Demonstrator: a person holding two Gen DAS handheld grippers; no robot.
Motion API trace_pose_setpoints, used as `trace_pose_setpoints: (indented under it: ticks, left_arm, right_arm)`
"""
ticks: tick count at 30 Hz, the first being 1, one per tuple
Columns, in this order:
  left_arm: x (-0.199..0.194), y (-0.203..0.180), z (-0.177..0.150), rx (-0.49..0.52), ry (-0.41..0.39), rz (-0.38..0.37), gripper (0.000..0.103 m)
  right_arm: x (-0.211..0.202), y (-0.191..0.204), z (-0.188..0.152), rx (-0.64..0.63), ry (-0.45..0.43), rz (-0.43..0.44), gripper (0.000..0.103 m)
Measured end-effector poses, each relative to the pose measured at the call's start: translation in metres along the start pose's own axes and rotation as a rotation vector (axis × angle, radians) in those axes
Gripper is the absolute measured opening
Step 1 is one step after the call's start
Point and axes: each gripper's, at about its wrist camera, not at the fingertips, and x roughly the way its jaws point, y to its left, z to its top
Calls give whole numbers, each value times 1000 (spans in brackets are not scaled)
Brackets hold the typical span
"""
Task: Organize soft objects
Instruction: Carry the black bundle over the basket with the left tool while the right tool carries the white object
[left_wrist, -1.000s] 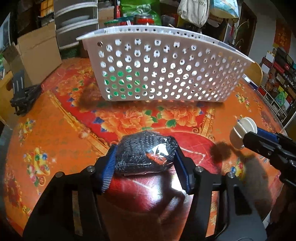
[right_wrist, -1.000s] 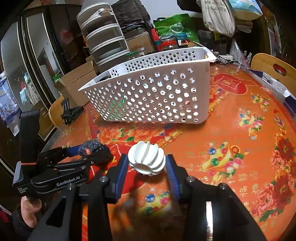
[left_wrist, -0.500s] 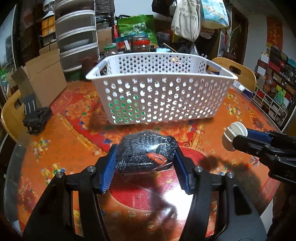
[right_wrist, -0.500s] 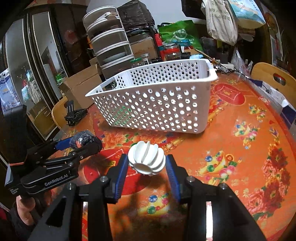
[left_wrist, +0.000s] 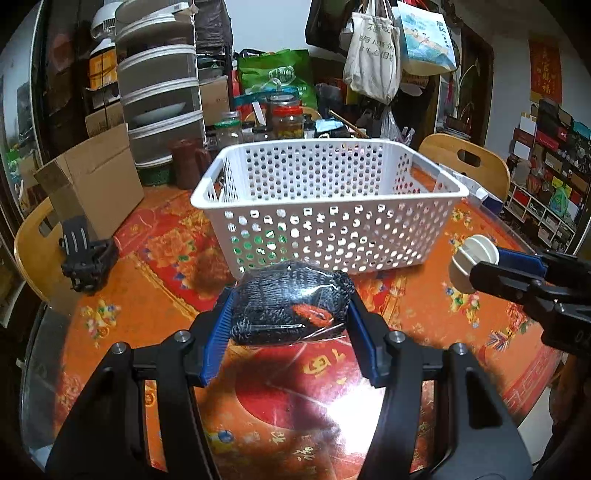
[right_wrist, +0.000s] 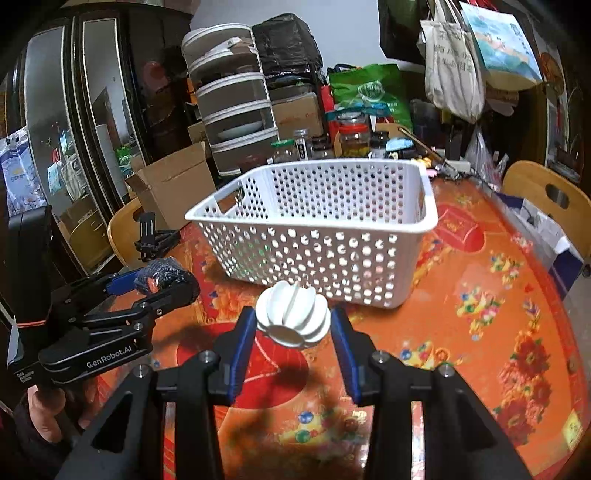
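Observation:
My left gripper (left_wrist: 290, 308) is shut on a black knitted bundle in clear plastic wrap (left_wrist: 291, 301) and holds it above the table, in front of the white perforated basket (left_wrist: 332, 236). My right gripper (right_wrist: 293, 321) is shut on a white ribbed ball (right_wrist: 293, 314), also above the table and just short of the basket (right_wrist: 325, 254). In the left wrist view the right gripper (left_wrist: 476, 266) with the ball (left_wrist: 472, 258) is at the right. In the right wrist view the left gripper (right_wrist: 162, 277) with the bundle (right_wrist: 162, 271) is at the left.
The round table has a red and orange flowered cover (left_wrist: 147, 295). A black clamp-like object (left_wrist: 86, 254) lies at its left edge. A cardboard box (left_wrist: 92, 177), stacked food covers (left_wrist: 159, 107), jars (left_wrist: 284, 118) and wooden chairs (left_wrist: 469, 162) stand behind and around.
Both grippers have risen with their objects, so the basket's rim and inside now show from above. Their grips have not changed.

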Motion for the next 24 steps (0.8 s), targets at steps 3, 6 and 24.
trace_pose_setpoints:
  ticks: [3, 6, 24]
  left_arm:
    - [-4, 0, 7, 4, -10, 0, 55]
    - [-8, 0, 14, 7, -21, 5, 55]
    - [-12, -11, 84, 36, -59, -11, 56]
  right_arm:
    - [-5, 0, 10, -14, -13, -10, 41]
    - [-9, -2, 19, -21, -21, -19, 41]
    - [-5, -13, 81, -54, -30, -40, 41]
